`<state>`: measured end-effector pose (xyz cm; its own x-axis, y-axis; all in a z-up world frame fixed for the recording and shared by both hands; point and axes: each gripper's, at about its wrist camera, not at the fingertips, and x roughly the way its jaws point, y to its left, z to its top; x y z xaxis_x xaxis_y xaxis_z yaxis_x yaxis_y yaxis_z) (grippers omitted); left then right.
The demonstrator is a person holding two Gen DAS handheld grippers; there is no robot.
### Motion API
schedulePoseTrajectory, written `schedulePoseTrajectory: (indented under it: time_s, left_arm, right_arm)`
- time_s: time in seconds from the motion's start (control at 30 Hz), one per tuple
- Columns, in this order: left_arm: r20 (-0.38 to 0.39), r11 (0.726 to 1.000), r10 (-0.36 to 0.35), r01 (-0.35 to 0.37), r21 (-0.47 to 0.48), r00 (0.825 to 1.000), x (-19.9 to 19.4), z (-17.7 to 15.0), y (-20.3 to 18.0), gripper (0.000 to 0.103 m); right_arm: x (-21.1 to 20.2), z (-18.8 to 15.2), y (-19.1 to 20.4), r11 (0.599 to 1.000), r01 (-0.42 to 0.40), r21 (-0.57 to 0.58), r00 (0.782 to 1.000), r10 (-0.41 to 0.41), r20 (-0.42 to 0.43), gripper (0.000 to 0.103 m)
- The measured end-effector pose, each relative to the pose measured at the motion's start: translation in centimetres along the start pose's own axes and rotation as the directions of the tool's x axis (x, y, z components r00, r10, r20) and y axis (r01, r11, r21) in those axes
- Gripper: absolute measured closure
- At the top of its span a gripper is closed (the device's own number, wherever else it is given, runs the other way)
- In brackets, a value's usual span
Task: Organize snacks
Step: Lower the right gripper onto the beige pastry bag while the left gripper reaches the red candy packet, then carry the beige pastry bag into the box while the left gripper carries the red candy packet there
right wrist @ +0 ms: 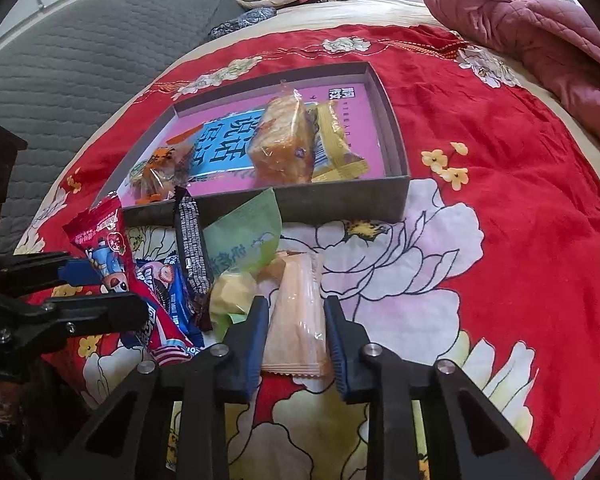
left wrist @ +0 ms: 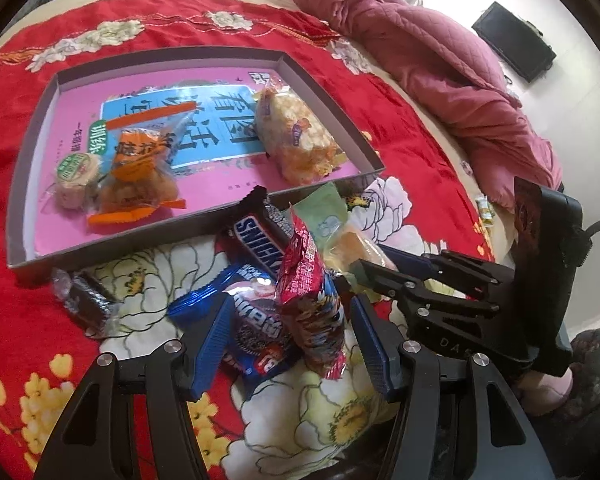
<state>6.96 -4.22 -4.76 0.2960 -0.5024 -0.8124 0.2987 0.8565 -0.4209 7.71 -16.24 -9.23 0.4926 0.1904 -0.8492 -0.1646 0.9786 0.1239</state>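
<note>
Straddling a red foil packet (left wrist: 308, 300) that stands upright on the blue Oreo pack (left wrist: 256, 332), the left gripper (left wrist: 288, 336) holds its fingers apart with gaps either side, nothing gripped; to its right the right gripper (right wrist: 296, 336) has its blue pads pressed narrow on a pale orange wafer sachet (right wrist: 296, 320) lying on the red flowered bedspread (right wrist: 500, 160). Just beyond lie a Snickers bar (left wrist: 260, 236) and a green packet (right wrist: 248, 232), touching the near wall of the grey box (right wrist: 340, 200). Farther, inside the box: an orange-wrapped snack (left wrist: 140, 168), a round green-topped cake (left wrist: 76, 176), a puffed rice bar (left wrist: 296, 132), a yellow packet (right wrist: 336, 144).
</note>
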Motion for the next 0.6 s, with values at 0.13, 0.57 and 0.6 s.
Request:
schedulePoseTrajectory:
  time_s: [0.13,0.57,0.6]
  left_arm:
    - [0.009,1.0,0.021,-0.022,0.018,1.0,0.5,0.3,-0.4,0.05]
    - [0.014,0.999,-0.004,0.003,0.047,1.0,0.1,0.6,-0.6,0.074]
    - [0.021,0.999,-0.008,0.007,0.048,1.0,-0.2,0.6,-0.6,0.075]
  right_arm:
    - [-0.2,0.0,-0.2,1.0,0.0,0.012,1.0,0.0,0.011,0.078]
    - [-2.2,0.2,-0.6,0.999,0.033,0.035,0.998,-0.035,0.06,0.079]
    - [-2.4,0.3,-0.7,0.999,0.036,0.04,0.997,-0.039,0.065,0.079]
